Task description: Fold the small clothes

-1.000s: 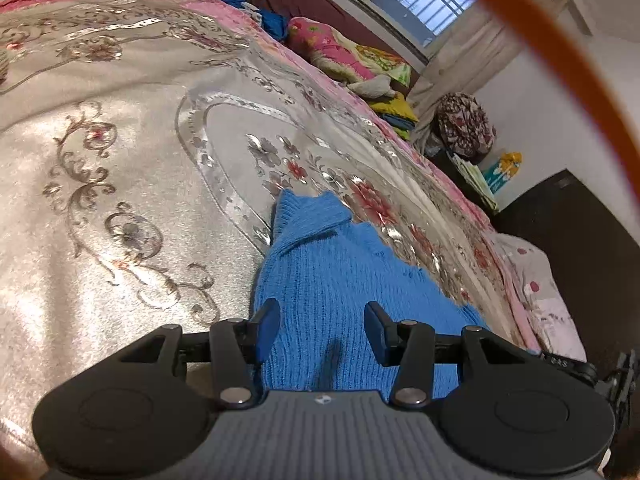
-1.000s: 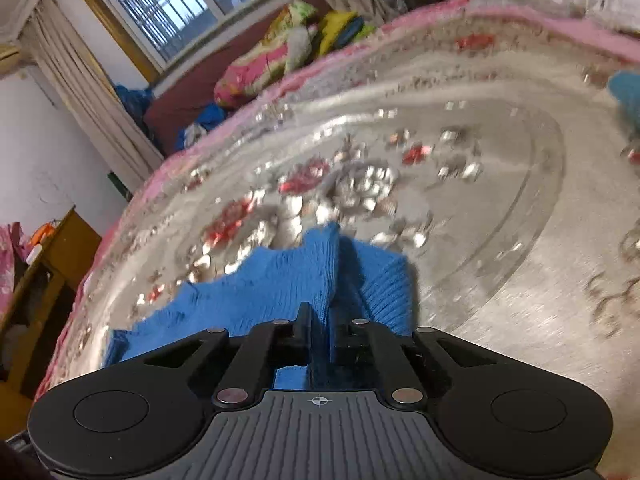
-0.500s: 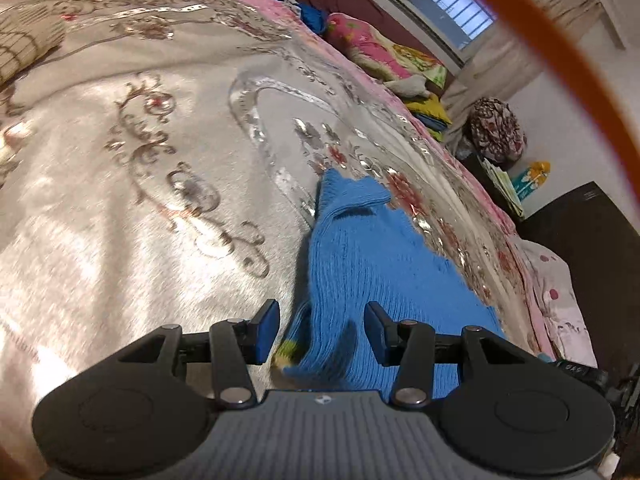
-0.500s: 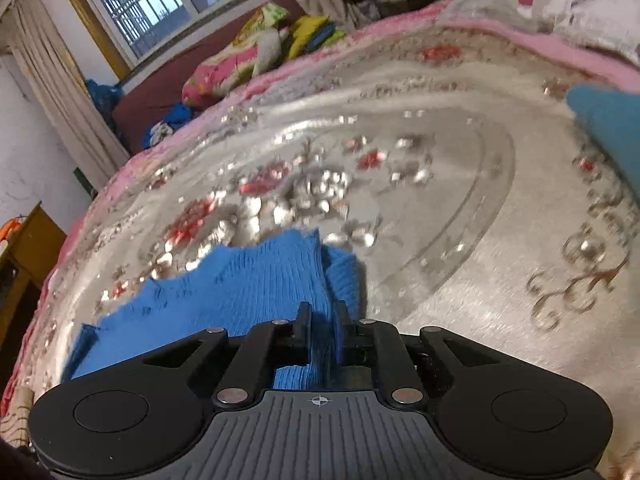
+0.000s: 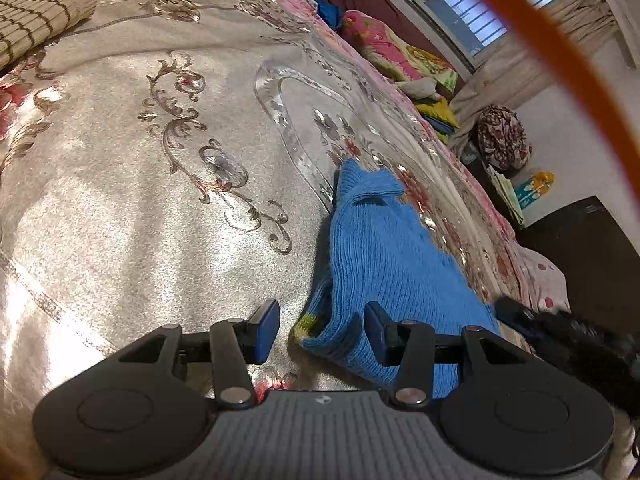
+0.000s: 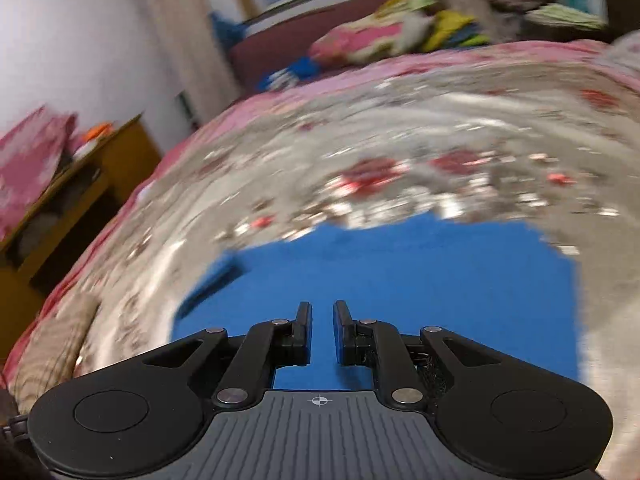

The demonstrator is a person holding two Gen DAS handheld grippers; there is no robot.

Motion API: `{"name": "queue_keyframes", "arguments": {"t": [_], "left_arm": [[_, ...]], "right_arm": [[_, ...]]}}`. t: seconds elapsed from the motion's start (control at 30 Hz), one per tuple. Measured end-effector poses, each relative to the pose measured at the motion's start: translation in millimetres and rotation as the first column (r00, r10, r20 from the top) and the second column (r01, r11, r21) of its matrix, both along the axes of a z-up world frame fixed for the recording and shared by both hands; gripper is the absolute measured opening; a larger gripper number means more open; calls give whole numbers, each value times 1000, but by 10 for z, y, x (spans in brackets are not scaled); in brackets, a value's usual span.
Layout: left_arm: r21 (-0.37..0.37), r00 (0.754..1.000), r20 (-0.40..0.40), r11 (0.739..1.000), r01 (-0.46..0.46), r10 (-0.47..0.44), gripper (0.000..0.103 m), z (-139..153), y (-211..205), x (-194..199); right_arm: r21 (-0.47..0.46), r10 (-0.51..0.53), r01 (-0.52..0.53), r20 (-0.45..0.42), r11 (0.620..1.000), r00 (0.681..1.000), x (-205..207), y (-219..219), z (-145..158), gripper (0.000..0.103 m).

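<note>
A blue knitted sweater (image 5: 384,264) is laid on a silver floral bedspread (image 5: 140,216). In the left wrist view its long axis is seen to run from about six o'clock, near the camera, up toward twelve o'clock, with the ribbed collar (image 5: 366,184) pointed away at the far end. A folded near edge with a small yellow-green patch (image 5: 306,322) is found at the low end.

The left gripper (image 5: 322,330) is held with its jaws apart and nothing pressed between them. The sweater's near corner is placed in the gap, toward the right finger, which is overlapped by the cloth in the view; contact cannot be told. The left finger is set over bare bedspread.

In the blurred right wrist view the sweater (image 6: 400,272) is spread as a wide blue patch ahead of and beneath the right gripper (image 6: 319,314). Its jaws have just been parted to a narrow gap, and nothing is clamped between them; blue cloth is seen through the gap.
</note>
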State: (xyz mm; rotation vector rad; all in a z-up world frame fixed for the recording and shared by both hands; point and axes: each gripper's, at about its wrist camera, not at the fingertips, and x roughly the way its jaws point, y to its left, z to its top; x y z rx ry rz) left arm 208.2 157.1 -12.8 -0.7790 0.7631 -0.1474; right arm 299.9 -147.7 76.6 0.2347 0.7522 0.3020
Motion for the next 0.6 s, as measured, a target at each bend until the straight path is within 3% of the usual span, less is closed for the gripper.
{"name": "queue_keyframes", "arguments": {"t": [0.33,0.6], "left_arm": [[35,998,18,997,64,-65,51,13,6,22],[0,997,10,997,82,-82,51,-9,81,57]], "right_arm": [[-21,94,-96,-65,995,993,489,921,-255,14],[-54,144,-150,-110,987,984,731,1429,-429,16]]}}
